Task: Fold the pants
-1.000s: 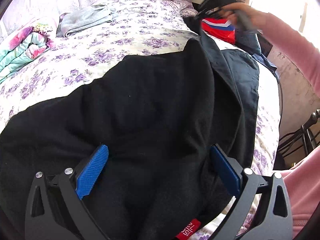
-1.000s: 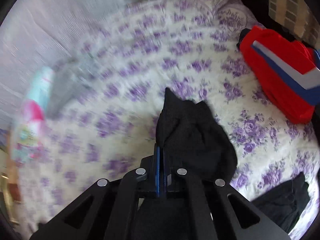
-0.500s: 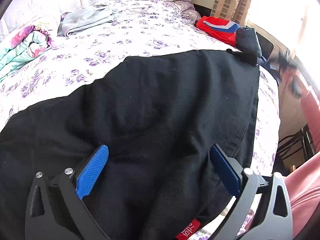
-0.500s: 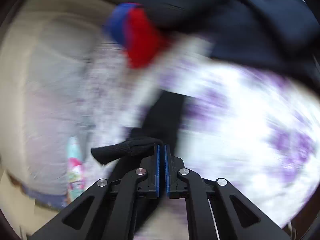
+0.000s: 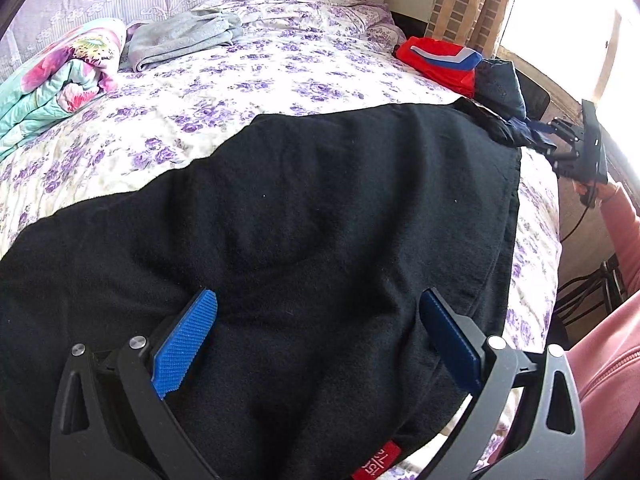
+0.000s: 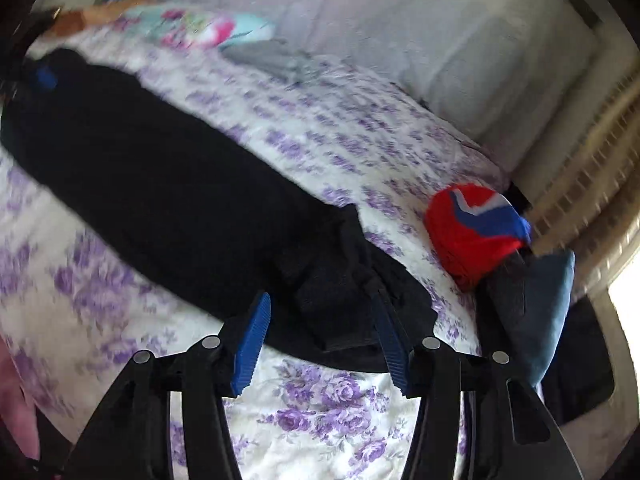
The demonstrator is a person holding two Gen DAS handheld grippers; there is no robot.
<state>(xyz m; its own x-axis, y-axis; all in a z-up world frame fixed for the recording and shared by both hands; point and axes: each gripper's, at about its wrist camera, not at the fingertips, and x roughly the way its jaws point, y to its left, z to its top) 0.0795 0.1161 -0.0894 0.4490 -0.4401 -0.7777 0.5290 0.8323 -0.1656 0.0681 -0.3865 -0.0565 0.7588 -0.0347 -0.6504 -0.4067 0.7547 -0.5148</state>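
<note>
Now, through the left wrist camera, my left claw (image 5: 318, 336) sits with its jaws wide apart, resting low over the waist end of the black pants (image 5: 304, 220), which lie spread across the flowered bedspread (image 5: 248, 80). Nothing is pinched here; the cloth only lies between the blue pads (image 5: 186, 344). My worry is that if I close without pressing down, I gather only the top layer, and the fold drags crooked. The pants also reach close to the bed's near edge on the right, so a careless tug could slide them off. Far right, my right claw (image 5: 538, 130) hovers by the leg ends, just beside a dark blue garment (image 5: 498, 82) and a red garment (image 5: 440, 62).

From the right wrist camera, blurred, my right claw has just been opening: its jaws stand apart, with the bunched hem of the pants lying between the pads, and I judge it released. The hem looks lumpy, not flat, so any fold made on it could set uneven. The red garment (image 6: 472, 232) and the dark blue garment (image 6: 548, 304) lie near enough that a regrip could snag them too. A grey cloth (image 6: 272, 60) and a flowered quilt (image 6: 200, 28) sit well apart.
</note>
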